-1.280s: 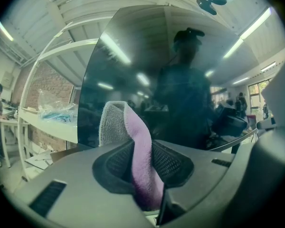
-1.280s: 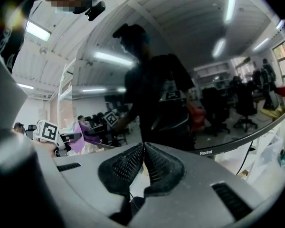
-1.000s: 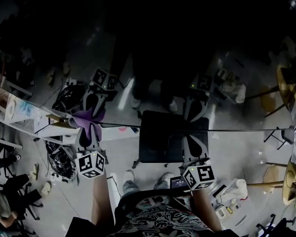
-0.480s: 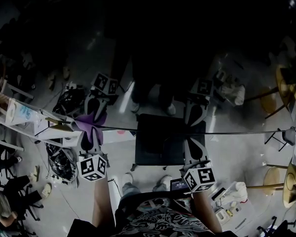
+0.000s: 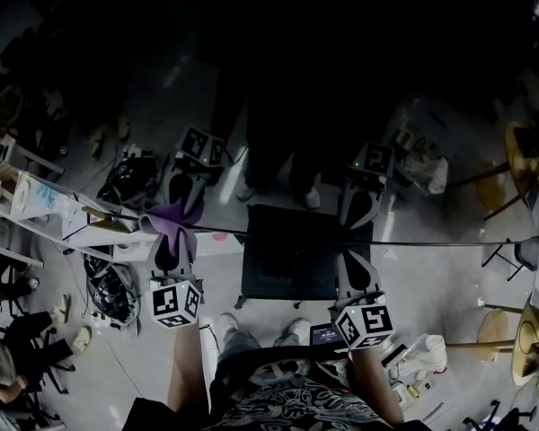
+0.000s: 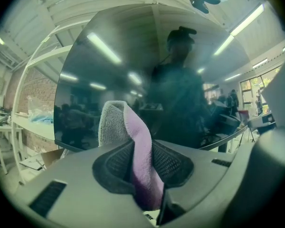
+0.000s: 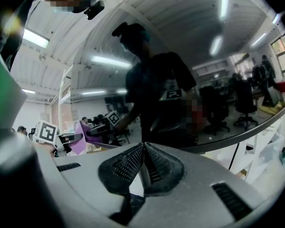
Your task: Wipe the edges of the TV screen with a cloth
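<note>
Purple cloth (image 6: pixel 137 146) at the TV screen (image 6: pixel 190 94) edge, wiping just begun.
My left gripper (image 5: pixel 173 241) grasps the cloth, edge beyond its fingertips; right gripper (image 7: pixel 143 160) clenched, empty. I judge most edges remain.

No word, number or brand can be read anywhere. The left marker cube (image 5: pixel 176 303) behind the left claw (image 5: pixel 171 239) and the right marker cube (image 5: pixel 363 323) behind the right claw (image 5: pixel 350 245) bear only black-and-white square code patterns. A small dark screen (image 5: pixel 326 334) just beside the right marker cube shows pale lines, perhaps text, too small to read.
</note>
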